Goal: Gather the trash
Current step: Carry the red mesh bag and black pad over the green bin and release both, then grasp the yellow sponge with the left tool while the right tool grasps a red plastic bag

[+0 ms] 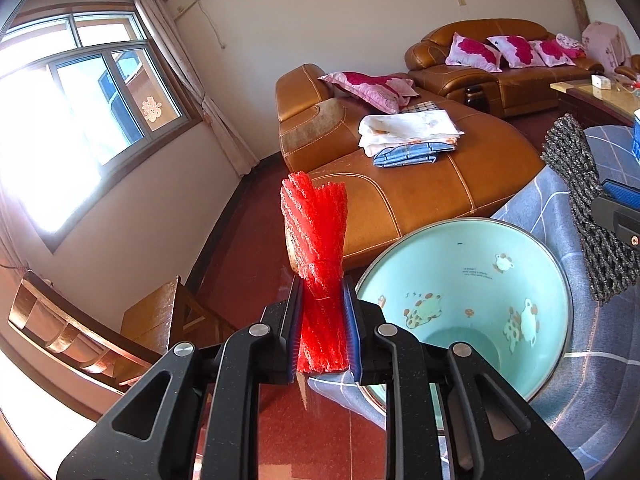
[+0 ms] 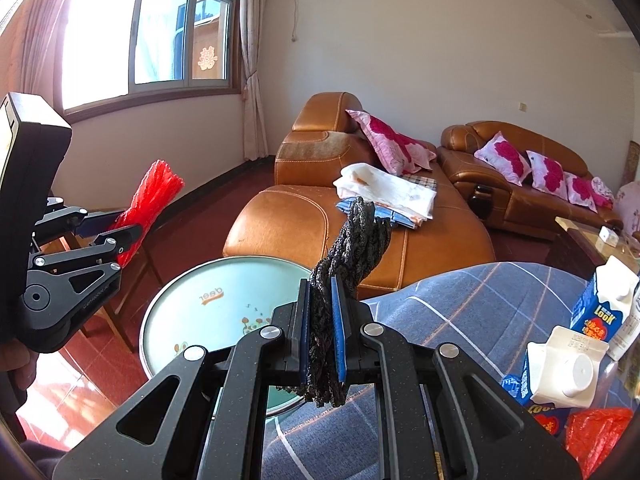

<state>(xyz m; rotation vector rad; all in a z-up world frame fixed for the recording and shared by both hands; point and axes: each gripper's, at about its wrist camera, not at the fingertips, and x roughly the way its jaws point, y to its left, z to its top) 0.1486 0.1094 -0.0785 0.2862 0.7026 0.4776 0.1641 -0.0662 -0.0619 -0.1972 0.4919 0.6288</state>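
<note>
Left gripper: jaws closed on a bunched red foam net sleeve, pinched low on its length, so that most of the bundle stood up past the fingertips; its long axis ran along the fingers. Right gripper: jaws fully closed on a twisted black foam net, likewise gripped low, its free end standing above the pads and leaning slightly right.

Receptacle: a pale green waste bin with cartoon animals printed inside stood on the red tiled floor, hard against the edge of a table covered in a blue checked cloth. Its mouth faced both cameras and it appeared to hold nothing.

Governing relation: from the left gripper the bin mouth lay just to the right and below the red sleeve; from the right gripper it lay to the left and below the black net. Each bundle was thus held beside the rim, not yet over the opening, and the two tools flanked the bin from opposite sides. Neither looked clearly the nearer; the left seemed to sit marginally closer to the rim.

Remaining trash: two opened milk cartons and a crumpled red plastic bag lay on the cloth towards the table's right edge. A tan leather sofa with folded linen stood beyond.
</note>
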